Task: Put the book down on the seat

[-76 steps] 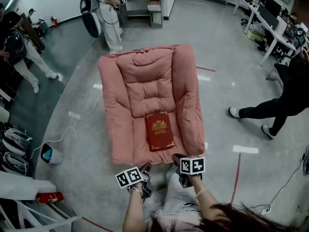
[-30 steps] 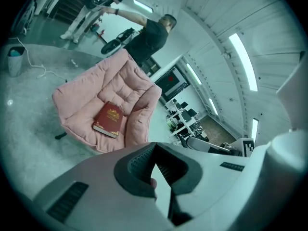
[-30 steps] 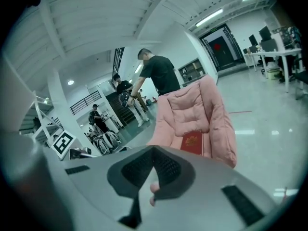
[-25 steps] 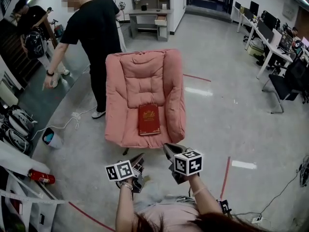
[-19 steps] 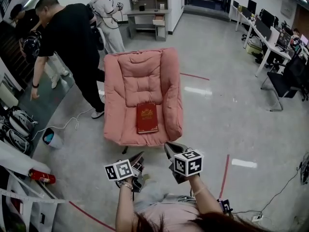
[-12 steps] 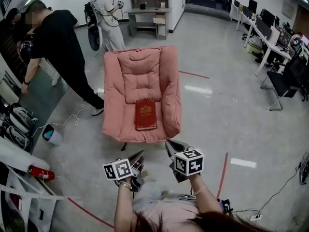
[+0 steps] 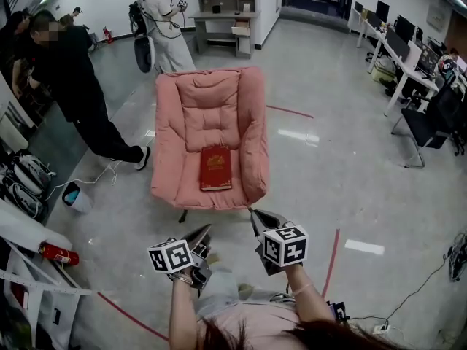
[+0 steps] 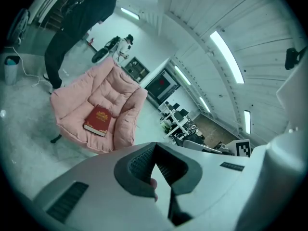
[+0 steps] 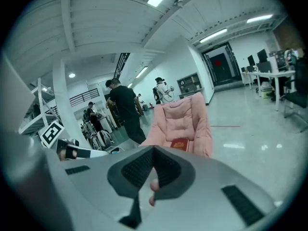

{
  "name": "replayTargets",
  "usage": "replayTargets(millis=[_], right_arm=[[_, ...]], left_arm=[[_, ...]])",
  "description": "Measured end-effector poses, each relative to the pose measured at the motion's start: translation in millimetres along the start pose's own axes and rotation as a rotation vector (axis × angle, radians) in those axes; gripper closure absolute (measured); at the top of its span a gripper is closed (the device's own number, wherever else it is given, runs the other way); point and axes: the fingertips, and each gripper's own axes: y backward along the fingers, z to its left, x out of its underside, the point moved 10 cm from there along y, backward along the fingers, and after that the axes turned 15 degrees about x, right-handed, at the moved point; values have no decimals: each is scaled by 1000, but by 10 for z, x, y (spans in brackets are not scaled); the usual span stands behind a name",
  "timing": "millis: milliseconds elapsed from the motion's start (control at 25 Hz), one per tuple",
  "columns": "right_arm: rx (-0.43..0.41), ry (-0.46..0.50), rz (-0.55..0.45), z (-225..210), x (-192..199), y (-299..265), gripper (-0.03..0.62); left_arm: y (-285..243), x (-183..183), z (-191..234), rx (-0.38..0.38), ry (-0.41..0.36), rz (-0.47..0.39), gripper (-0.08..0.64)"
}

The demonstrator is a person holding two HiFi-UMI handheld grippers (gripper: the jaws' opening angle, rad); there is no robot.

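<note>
- The left gripper (image 8: pixel 155 146) has its jaws pressed together, tips meeting, with nothing between them. It is held low in front of the person and points toward the chair (image 7: pixel 208 108).
- The right gripper (image 9: pixel 153 149) is closed in the same way and is also empty. In the head view it sits just right of the left gripper and a little further forward.
- Both grippers stop short of the chair's front edge, apart from it, over the floor (image 7: pixel 343 181).
- The book (image 7: pixel 215 168) is red with a gold ornament on its cover. It lies flat and cover up on the seat (image 7: pixel 175 188), toward the front and about midway between the arms. Neither gripper touches it.
- The chair is pink and padded, with a tufted back and thick arms.
- A person in black (image 7: pixel 73 79) strides left of the chair, clear of it.
- A person in white (image 7: pixel 164 20) stands behind the chair, near a shelf unit (image 7: pixel 226 6) by the far wall.
- A red line (image 7: pixel 332 261) runs on the floor right of the right gripper.
- Desks (image 7: pixel 408 42) stand at the right edge.
- An extinguisher (image 7: pixel 58 254) lies at the left edge.
</note>
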Motion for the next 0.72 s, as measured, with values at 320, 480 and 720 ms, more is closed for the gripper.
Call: replayTargets(millis=[320,480,720], right_arm=[[5,-9,-11,-5,21,98,577],[2,-13,-13,38,4,89,577],[18,-22,-3,119,-20,-30,577]], left_arm=[[87,48,-123,-27,-53,-8,561],[101,15,-75,-64,-52,-7,561],[111,-74,116,-89,-33,-8,561]])
